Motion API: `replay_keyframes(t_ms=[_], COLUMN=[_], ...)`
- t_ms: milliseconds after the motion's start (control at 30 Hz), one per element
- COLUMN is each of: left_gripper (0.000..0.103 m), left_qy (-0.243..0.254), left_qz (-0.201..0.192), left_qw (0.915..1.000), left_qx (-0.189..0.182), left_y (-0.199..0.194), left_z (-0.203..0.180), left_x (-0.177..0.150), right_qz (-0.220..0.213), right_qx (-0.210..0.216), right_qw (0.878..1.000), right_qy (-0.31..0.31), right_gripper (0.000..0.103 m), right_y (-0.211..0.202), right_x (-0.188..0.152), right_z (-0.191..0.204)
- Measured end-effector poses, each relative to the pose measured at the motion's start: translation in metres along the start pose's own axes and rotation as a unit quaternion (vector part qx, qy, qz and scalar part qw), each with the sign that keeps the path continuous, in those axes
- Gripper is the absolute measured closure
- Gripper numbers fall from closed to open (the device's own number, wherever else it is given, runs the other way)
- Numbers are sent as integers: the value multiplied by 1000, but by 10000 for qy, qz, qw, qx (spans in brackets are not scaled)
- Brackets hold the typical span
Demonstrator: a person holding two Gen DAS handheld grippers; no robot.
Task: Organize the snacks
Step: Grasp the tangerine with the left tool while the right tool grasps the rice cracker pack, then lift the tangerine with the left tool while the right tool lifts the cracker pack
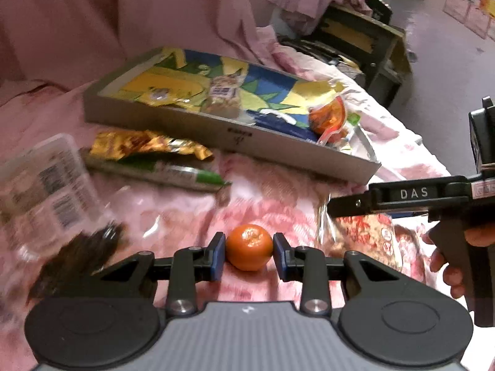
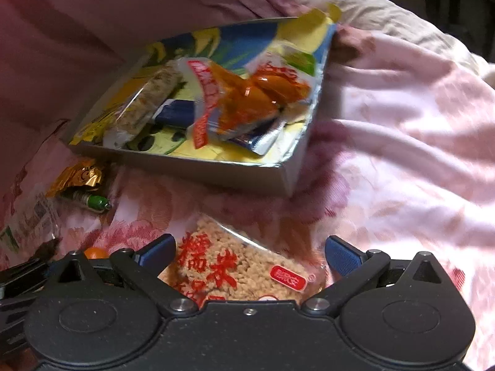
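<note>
The left gripper [image 1: 249,255] is clamping a small orange mandarin [image 1: 249,246] between its two blue pads, one pressing on each side of the fruit, which is sitting just above the pink floral bedspread [image 1: 173,213]. The right gripper [image 2: 249,252] is hanging with its jaws spread wide over a clear packet of puffed rice cake [image 2: 235,266] printed with red characters; the packet is lying on the bedspread between the fingers, and neither pad is touching it. Beyond both grippers a shallow grey cardboard box [image 1: 198,126] with a bright blue, yellow and green lining is resting on the bed, and inside it are lying a packet holding something glossy and orange [image 2: 247,99], a clear-wrapped pale bar [image 2: 148,105] and a dark blue packet [image 2: 176,113]. Left of the box, a crumpled gold wrapper [image 1: 148,143] is lying on top of a long green and silver pack [image 1: 173,174]. Nearer the left edge, a clear bag with barcode labels [image 1: 46,194] is lying beside some dark, blurred stuff [image 1: 83,253]. A person's fingers [image 1: 448,266] are wrapping the right gripper's handle.
</note>
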State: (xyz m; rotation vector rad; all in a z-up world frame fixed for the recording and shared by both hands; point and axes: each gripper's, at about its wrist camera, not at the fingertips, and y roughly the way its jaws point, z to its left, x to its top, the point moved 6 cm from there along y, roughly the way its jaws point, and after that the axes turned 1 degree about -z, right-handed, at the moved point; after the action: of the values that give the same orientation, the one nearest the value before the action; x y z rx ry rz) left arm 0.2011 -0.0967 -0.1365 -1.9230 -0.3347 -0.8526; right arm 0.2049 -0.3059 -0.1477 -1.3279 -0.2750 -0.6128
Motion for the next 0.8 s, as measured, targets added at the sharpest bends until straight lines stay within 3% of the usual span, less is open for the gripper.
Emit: replay_keyframes(t_ms=[267, 367, 567, 800], left_gripper=[67, 67, 67, 66], left_qy=[-557, -627, -665, -593], left_qz=[-2, 3, 34, 40], left_qw=[9977, 9969, 9958, 9959], left_qx=[397, 479, 628, 680], left_y=[-21, -26, -34, -34], left_z=[17, 18, 16, 15], left_x=[-14, -19, -28, -30], right_qz=[369, 639, 666, 449], right_qx=[512, 775, 238, -426], right_qw=[9970, 9946, 9932, 9788], right_qy=[459, 263, -923, -1951], right_gripper=[0, 1, 1, 1], right_y=[-24, -34, -43, -34], right_x=[-22, -38, -59, -75], right_z=[-6, 7, 36, 52])
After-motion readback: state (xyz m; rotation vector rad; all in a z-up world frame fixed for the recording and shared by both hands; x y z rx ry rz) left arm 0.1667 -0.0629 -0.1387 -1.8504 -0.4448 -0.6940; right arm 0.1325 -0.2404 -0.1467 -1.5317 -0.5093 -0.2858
